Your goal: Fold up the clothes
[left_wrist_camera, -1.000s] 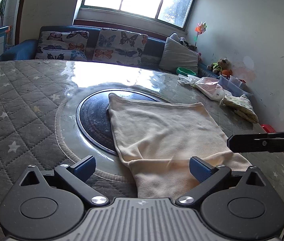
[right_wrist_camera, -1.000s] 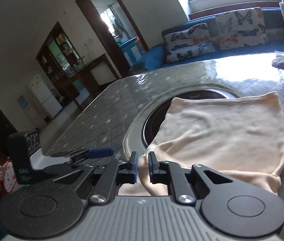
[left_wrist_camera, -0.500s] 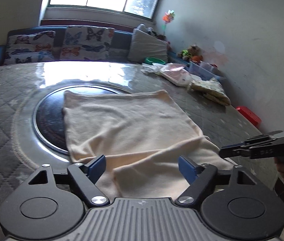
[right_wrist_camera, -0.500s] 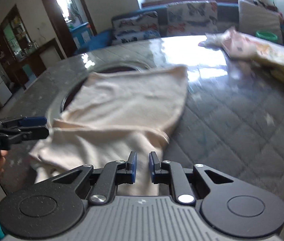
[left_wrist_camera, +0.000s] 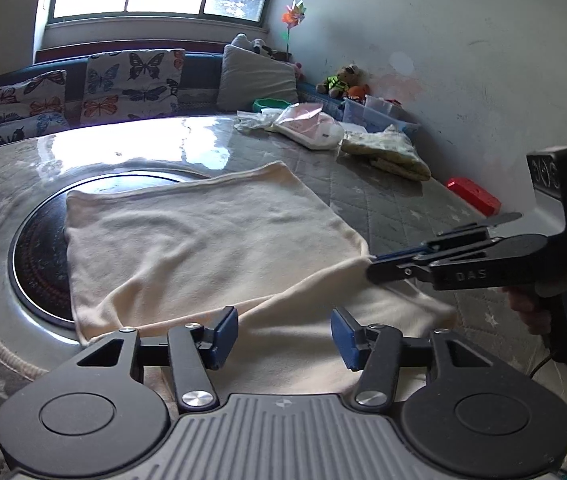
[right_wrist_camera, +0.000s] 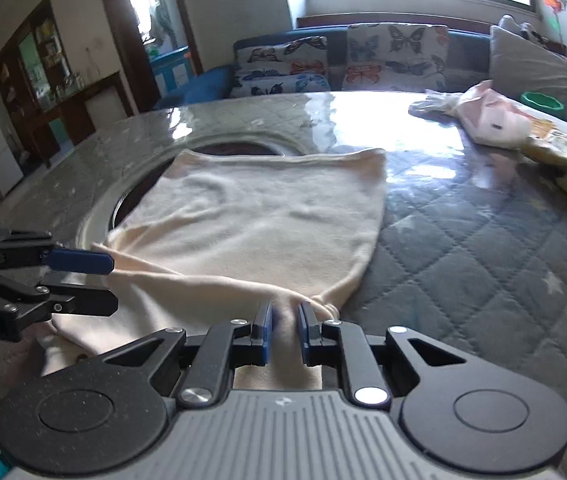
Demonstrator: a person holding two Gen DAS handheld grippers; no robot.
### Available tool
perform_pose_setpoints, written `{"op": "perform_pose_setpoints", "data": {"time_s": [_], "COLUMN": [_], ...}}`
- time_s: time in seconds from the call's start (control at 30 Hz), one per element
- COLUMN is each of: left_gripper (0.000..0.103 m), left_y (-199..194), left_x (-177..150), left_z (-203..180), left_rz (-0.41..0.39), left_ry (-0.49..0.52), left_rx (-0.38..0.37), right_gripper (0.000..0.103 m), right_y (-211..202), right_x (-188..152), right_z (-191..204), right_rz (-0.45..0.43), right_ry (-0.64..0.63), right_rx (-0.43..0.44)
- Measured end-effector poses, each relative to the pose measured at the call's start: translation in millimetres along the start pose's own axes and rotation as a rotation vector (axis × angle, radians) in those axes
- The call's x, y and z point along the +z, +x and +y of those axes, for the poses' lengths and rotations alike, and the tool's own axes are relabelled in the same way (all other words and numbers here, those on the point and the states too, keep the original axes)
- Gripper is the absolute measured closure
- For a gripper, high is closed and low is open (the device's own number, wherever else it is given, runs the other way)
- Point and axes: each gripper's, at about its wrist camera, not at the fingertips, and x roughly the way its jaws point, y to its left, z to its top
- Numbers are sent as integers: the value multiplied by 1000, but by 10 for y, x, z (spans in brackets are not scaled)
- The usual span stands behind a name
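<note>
A cream garment [left_wrist_camera: 203,240] lies flat on the quilted table, partly over a dark round inset [left_wrist_camera: 39,248]. Its near edge is gathered into a taut ridge running between the two grippers. My left gripper [left_wrist_camera: 283,336] hovers over the near edge with its jaws closing. The cloth lies between its blue pads [left_wrist_camera: 225,334], which do not press on it. My right gripper [right_wrist_camera: 285,332] is shut on a bunched fold of the cream garment [right_wrist_camera: 263,220] at its near right corner. From the right wrist view the left gripper [right_wrist_camera: 83,280] sits at the cloth's left edge.
Pink clothes [left_wrist_camera: 311,128] and a yellow patterned pile [left_wrist_camera: 387,152] lie at the table's far right. A red object [left_wrist_camera: 473,196] sits by the wall. A sofa with butterfly cushions [left_wrist_camera: 83,96] runs behind the table. The near table edge is just under both grippers.
The left jaws have narrowed around the cloth's near edge. The right gripper, still shut on its fold, has shifted toward the right corner, drawing the edge into a ridge.
</note>
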Motion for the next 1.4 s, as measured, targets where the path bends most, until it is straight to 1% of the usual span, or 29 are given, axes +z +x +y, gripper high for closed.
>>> {"op": "perform_pose_setpoints", "data": {"time_s": [0.13,0.3,0.37,0.53,0.6,0.7,0.8,0.9,1.0,1.17,1.3,1.4], "left_gripper": [54,54,54,53,52,52,52,52,52,52,52,50], "left_y": [79,25,30,-56,-111,-128,-85,-137,-194,-168,-113,-176], "left_x": [-57,-75,-90,-106,-110,-143,-201,-231,-209,-137,-149,-163], "left_z": [47,55,51,41,18,-27,-32,-28,-8,83,188,192], "left_rz": [38,30,36,33,24,31,63,60,48,28,45,43], "left_ry": [5,14,29,41,52,77,87,98,97,58,35,52], "left_rx": [17,28,44,54,47,41,50,52,57,77,101,92], "right_gripper": [90,89,87,83,82,81,81,81,81,80,80,80], "right_y": [22,-100,-100,-126,-205,-304,-261,-223,-270,-147,-32,-118], "right_x": [7,0,-55,-161,-174,-224,-295,-343,-316,-244,-266,-271], "right_z": [14,145,245,368,432,555,639,707,766,810,893,909], "right_rz": [-8,-24,-7,12,-5,-15,7,29,-2,-24,-3,-18], "right_ry": [-19,-81,-120,-186,-209,-251,-279,-304,-317,-284,-293,-316], "right_rx": [-16,-13,8,-15,-5,26,40,42,46,56,69,90]}}
